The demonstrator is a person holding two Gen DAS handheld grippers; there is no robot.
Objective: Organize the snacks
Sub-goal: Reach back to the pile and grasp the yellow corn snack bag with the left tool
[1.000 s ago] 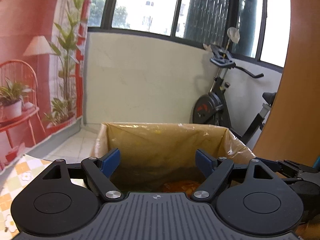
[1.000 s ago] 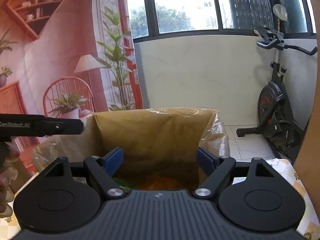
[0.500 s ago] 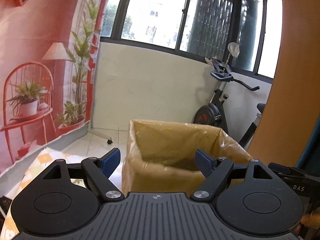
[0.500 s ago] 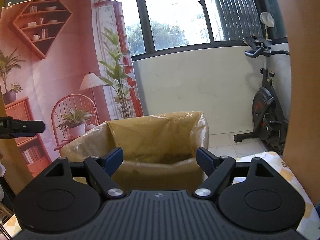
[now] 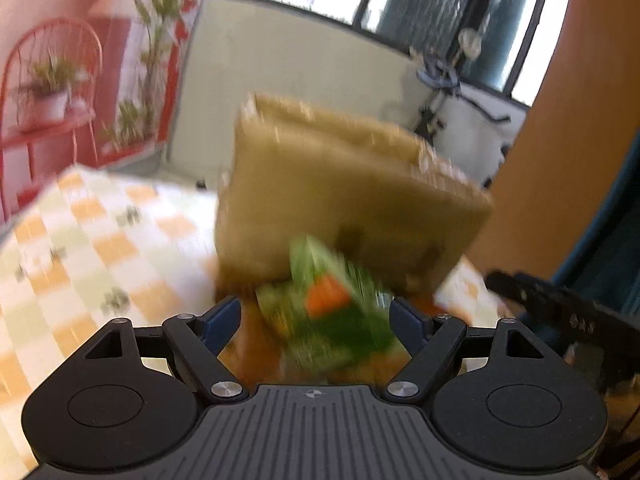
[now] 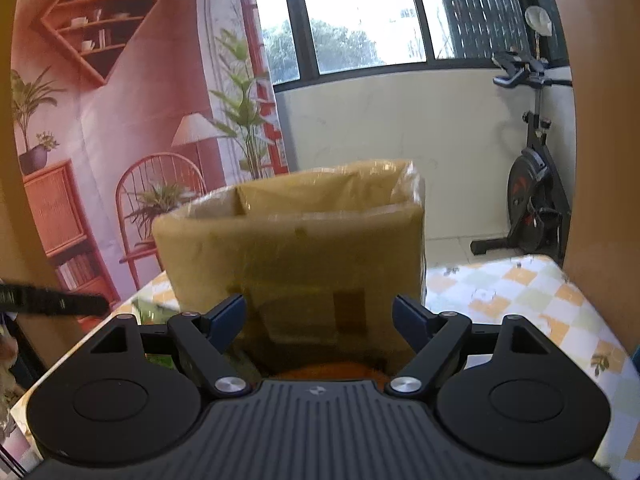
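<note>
A brown cardboard box [image 5: 340,200] lined with clear plastic stands on the checked tablecloth [image 5: 100,240]. In the blurred left wrist view a green snack packet [image 5: 324,312] with an orange patch lies in front of the box. It sits between the wide-spread fingers of my left gripper [image 5: 316,314], which is open, with no pad pressing on it. More orange wrapping shows beneath it. In the right wrist view my right gripper [image 6: 320,316] is open and faces the box [image 6: 296,256] from the near side. An orange snack [image 6: 332,370] shows just below its fingers.
The other gripper's black body pokes in at the right [image 5: 560,312] and at the left [image 6: 52,304]. An exercise bike [image 6: 532,200] stands by the far wall. A wooden panel [image 5: 560,160] rises at the right. Bare tablecloth [image 6: 520,292] lies right of the box.
Both grippers have drawn back from over the box, so its outer wall now faces them. The left one has dipped and tilted, bringing the green packet into view between its fingers.
</note>
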